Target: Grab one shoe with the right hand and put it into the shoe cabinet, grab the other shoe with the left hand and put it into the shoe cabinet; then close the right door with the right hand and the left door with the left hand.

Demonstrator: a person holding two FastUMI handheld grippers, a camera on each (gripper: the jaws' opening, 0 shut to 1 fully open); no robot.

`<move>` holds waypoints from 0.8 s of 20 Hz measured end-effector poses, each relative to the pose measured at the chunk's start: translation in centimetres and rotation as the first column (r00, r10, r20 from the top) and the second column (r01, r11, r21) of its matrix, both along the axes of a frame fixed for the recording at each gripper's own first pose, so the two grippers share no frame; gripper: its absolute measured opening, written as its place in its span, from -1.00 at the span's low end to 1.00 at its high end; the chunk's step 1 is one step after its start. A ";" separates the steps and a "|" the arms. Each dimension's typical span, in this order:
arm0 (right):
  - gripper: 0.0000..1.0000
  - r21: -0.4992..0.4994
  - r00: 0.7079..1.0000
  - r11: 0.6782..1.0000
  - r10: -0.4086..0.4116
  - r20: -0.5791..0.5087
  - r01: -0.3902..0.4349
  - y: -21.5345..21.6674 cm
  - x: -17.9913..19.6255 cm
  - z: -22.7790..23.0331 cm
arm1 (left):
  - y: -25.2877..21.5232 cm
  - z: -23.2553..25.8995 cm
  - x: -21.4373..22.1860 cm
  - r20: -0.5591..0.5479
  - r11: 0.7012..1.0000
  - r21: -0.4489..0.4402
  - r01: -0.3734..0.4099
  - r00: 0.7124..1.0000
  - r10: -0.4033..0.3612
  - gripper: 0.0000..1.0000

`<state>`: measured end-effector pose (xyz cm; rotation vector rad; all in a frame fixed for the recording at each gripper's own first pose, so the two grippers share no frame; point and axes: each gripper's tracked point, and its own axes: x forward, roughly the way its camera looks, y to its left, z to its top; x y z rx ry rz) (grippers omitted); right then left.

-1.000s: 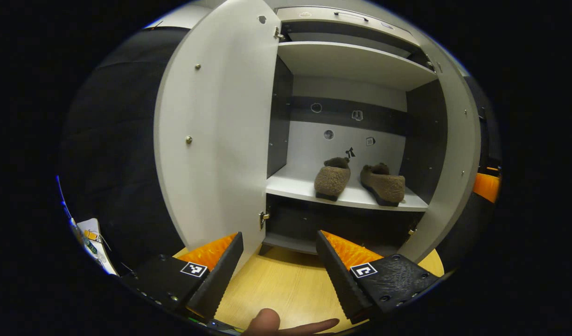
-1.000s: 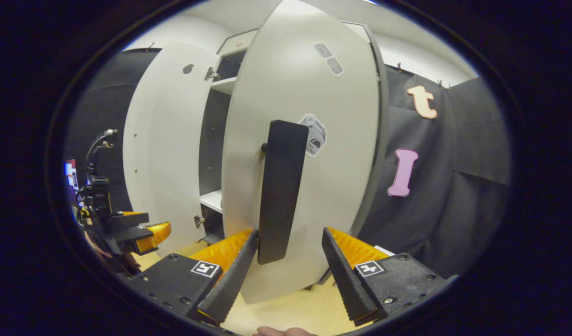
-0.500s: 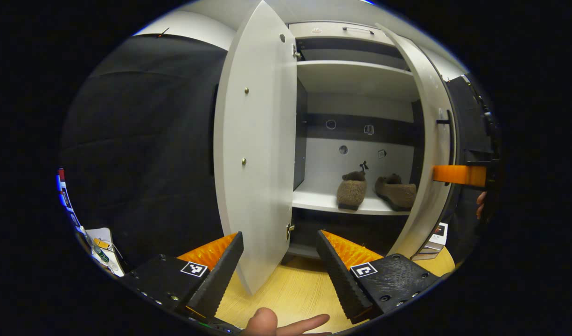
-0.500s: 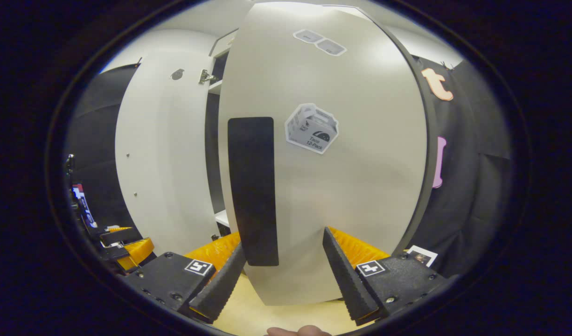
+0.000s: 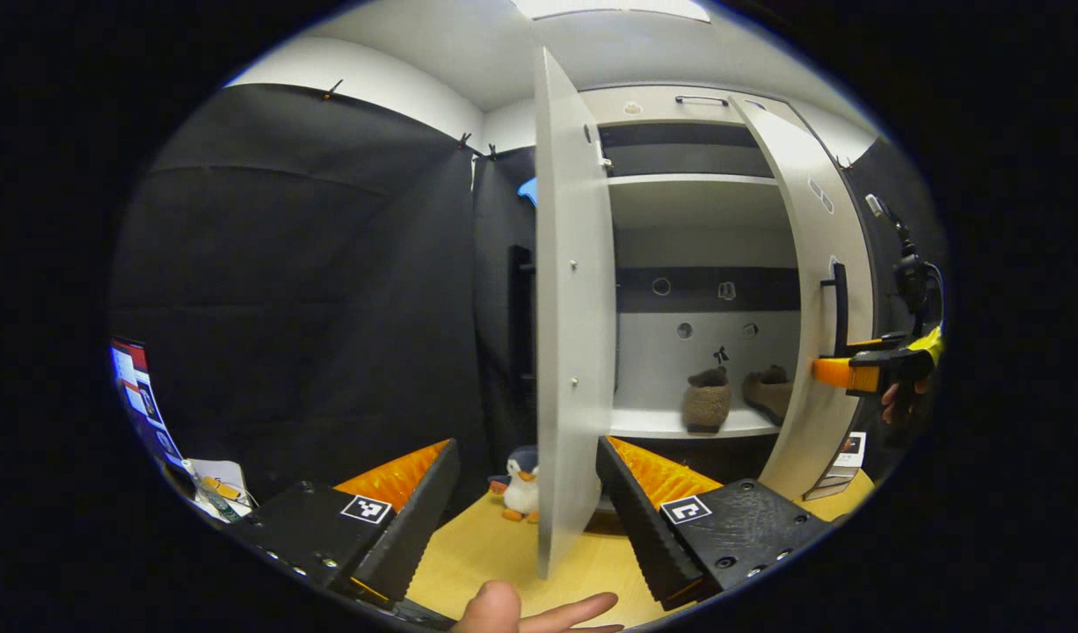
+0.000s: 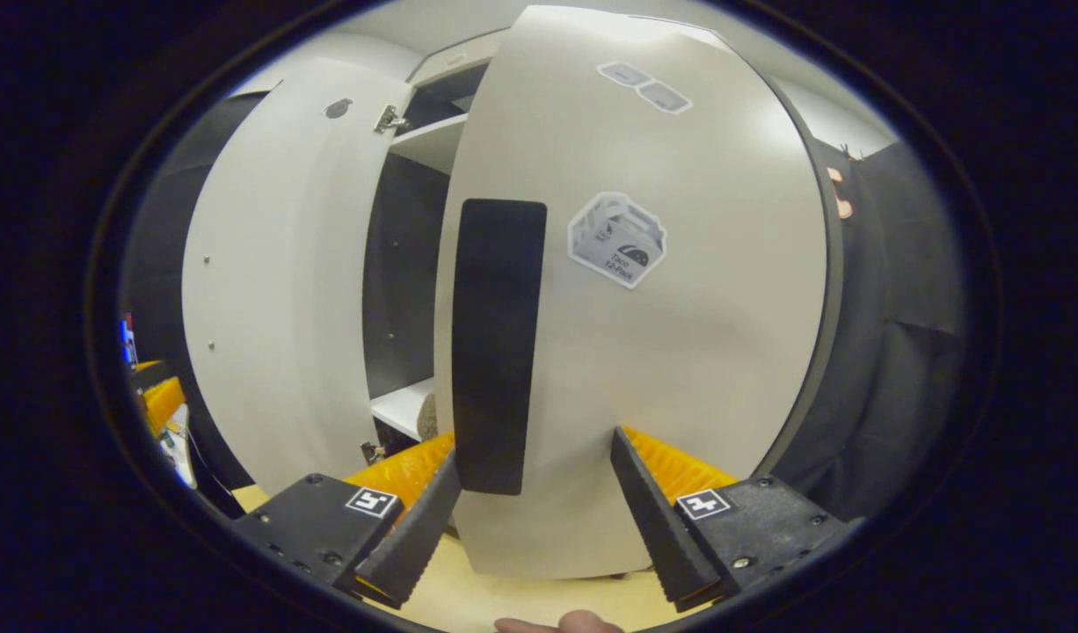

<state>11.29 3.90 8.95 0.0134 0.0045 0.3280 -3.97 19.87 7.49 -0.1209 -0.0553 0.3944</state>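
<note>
nearest in the left gripper view, the left gripper (image 5: 528, 505) has its ribbed orange-and-black fingers spread wide and holds nothing; the bottom edge of the tall white left cabinet door (image 5: 567, 352) hangs between them, seen almost edge-on, touched by neither finger as far as i can tell. a small plush penguin toy (image 5: 520, 485) sits on the pale wooden floor (image 5: 495, 549) just beyond

in the right gripper view, the right gripper (image 6: 532, 519) is likewise wide open and empty, close up against the outer face of the white right cabinet door (image 6: 671, 352), its long black bar handle (image 6: 495, 343) rising just above the left finger

farther in, on the white middle shelf (image 5: 671, 424) of the shoe cabinet, the two fuzzy brown slippers (image 5: 708, 400) sit side by side, so the shoes look done and door closing is the step in hand. the right door appears partly swung in, the left wide open

to do it well, i would press flat on the right door's face near the handle side, away from the hinge, and keep both sets of fingers out of the narrowing gap
</note>
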 end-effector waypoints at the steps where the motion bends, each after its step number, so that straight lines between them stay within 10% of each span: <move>1: 1.00 -0.025 1.000 1.000 -0.018 -0.021 0.017 0.0 0.1 -0.7 | 1.2 0.5 -0.5 0.016 1.000 0.005 -0.016 1.000 0.015 0.90; 4: 0.99 -0.040 0.997 0.998 -0.044 -0.057 0.042 0.3 -1.3 -2.3 | 5.8 0.3 -0.1 0.023 0.998 0.027 -0.053 0.998 0.053 0.89; 11: 0.99 -0.147 0.983 0.981 -0.146 -0.109 0.129 -0.4 -5.3 -6.0 | 5.4 -3.8 6.6 -0.079 0.971 -0.123 0.205 0.973 -0.215 0.91; 16: 0.99 -0.193 0.976 0.967 -0.187 -0.107 0.164 -1.1 -6.6 -6.6 | 4.2 -3.1 7.0 -0.063 0.960 -0.076 0.268 0.960 -0.273 0.80</move>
